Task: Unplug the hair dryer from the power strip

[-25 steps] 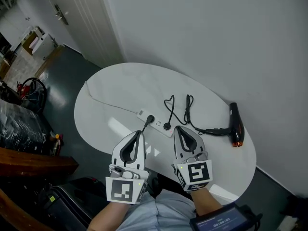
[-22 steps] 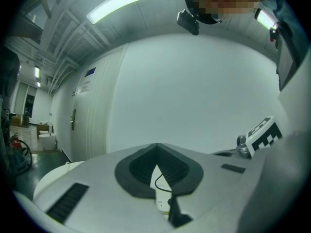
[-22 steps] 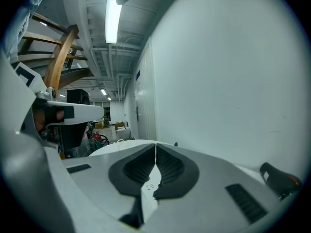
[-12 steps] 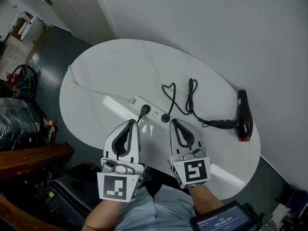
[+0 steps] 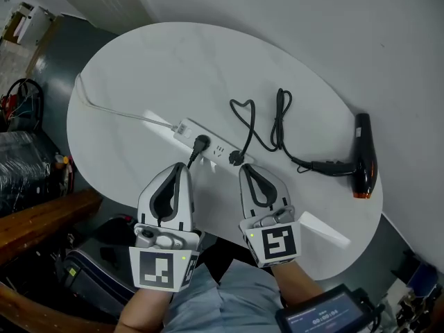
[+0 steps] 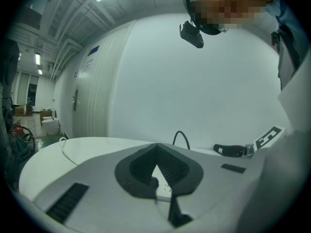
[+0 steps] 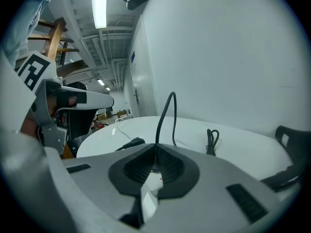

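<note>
A white power strip (image 5: 208, 141) lies on the oval white table (image 5: 139, 68). Two black plugs sit in it. The right plug (image 5: 238, 158) leads by a looped black cord (image 5: 277, 120) to the black hair dryer (image 5: 364, 155) at the table's right edge. My left gripper (image 5: 182, 166) is shut, its tip just short of the left plug (image 5: 201, 143). My right gripper (image 5: 244, 169) is shut and empty, its tip just below the right plug. In the left gripper view the strip (image 6: 164, 192) shows beneath the closed tips (image 6: 156, 149). The right gripper view shows the cord (image 7: 165, 115) rising past the gripper (image 7: 155, 150).
The strip's white cable (image 5: 114, 109) runs off the table's left edge. A white wall stands behind the table. A wooden bench (image 5: 41, 220) and dark clutter (image 5: 24, 165) are on the floor at the left. A screen device (image 5: 326, 318) sits by the person's right arm.
Both grippers have sunk and moved forward to the power strip; their tips now sit right by the two plugs. Both stay shut. Nothing on the table has moved.
</note>
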A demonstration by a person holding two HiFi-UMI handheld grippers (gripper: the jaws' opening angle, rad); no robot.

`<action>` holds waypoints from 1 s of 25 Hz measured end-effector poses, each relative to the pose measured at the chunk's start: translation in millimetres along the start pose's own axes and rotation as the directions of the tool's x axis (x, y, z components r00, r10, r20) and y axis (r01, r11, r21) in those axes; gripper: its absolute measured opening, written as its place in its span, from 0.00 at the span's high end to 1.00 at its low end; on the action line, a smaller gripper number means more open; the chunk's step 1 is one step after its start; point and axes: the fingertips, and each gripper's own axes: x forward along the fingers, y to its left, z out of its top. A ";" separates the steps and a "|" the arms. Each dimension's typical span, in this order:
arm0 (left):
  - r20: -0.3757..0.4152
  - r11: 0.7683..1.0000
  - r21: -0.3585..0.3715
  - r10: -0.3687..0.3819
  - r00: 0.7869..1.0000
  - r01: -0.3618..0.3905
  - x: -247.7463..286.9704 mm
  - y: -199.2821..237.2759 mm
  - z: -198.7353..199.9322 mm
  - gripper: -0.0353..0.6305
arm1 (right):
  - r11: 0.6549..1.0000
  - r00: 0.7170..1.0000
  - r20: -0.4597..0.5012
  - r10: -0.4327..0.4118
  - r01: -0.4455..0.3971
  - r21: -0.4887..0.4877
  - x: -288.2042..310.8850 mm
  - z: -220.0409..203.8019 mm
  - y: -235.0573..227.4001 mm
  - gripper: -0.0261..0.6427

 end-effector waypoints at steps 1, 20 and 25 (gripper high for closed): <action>-0.002 1.000 -0.001 0.003 1.000 -0.003 -0.5 0.9 -0.6 0.95 | 1.000 1.000 -0.003 -0.001 0.001 0.000 -0.4 -1.0 -0.3 0.95; -0.011 1.000 -0.021 0.018 1.000 -0.018 5.6 12.1 -7.0 0.95 | 0.999 0.996 -0.081 0.032 -0.033 -0.011 11.8 -20.8 4.3 0.70; -0.029 0.999 -0.031 0.025 0.999 -0.026 12.4 18.3 -12.2 0.95 | 0.999 0.993 -0.113 0.032 -0.034 -0.010 19.8 -26.3 1.8 0.72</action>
